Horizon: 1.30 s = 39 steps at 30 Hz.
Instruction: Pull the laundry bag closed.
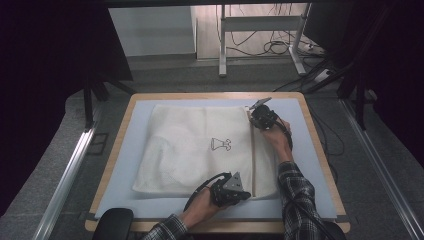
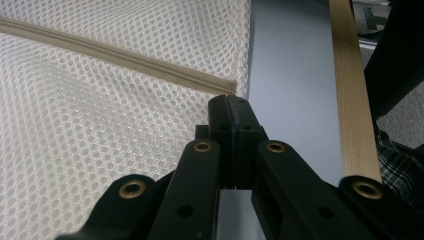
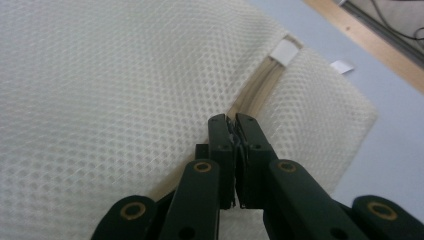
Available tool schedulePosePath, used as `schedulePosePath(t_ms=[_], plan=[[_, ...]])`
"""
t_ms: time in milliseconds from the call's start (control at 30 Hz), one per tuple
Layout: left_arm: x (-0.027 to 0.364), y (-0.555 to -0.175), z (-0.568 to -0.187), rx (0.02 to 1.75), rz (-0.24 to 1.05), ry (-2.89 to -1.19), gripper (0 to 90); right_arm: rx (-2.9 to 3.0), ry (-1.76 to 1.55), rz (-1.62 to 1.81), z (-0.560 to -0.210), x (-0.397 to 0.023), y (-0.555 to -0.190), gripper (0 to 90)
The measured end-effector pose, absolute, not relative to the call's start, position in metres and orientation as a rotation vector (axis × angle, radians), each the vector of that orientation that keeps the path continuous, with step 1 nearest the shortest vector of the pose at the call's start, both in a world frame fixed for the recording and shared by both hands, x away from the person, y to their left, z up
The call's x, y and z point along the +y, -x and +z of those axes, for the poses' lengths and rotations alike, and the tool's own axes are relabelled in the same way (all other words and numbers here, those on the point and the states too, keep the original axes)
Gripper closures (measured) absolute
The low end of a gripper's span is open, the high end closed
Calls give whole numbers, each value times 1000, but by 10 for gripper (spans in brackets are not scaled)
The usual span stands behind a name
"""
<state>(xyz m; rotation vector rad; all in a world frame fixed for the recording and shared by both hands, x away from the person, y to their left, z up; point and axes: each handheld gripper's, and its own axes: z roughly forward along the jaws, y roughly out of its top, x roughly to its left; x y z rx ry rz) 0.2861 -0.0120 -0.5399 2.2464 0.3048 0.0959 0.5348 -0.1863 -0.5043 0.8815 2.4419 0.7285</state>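
Two grippers work a zipped mesh bag.
Left gripper, lower centre, pinches the zipper end; right gripper, upper right, seemingly clamps the zipper pull.

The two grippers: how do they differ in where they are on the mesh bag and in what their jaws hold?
The left gripper sits at the near end of the mesh bag's zipper; the right gripper sits near its far end. The left jaws are closed by the zipper's closed end; the right jaws seem to pinch something small where the zipper has parted. Both are shut and lie along the same zipper.
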Motion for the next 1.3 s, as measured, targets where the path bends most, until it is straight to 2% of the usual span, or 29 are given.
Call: schedulePosePath(t_ms=[700,1300], plan=[[-12,-285,-540,302,106,-2250,900,2432,-898,730,-505,-179,-552,865],[-12,-286,-540,308,99,-2243,900,2469,-948,819,-503,-192,-556,864]])
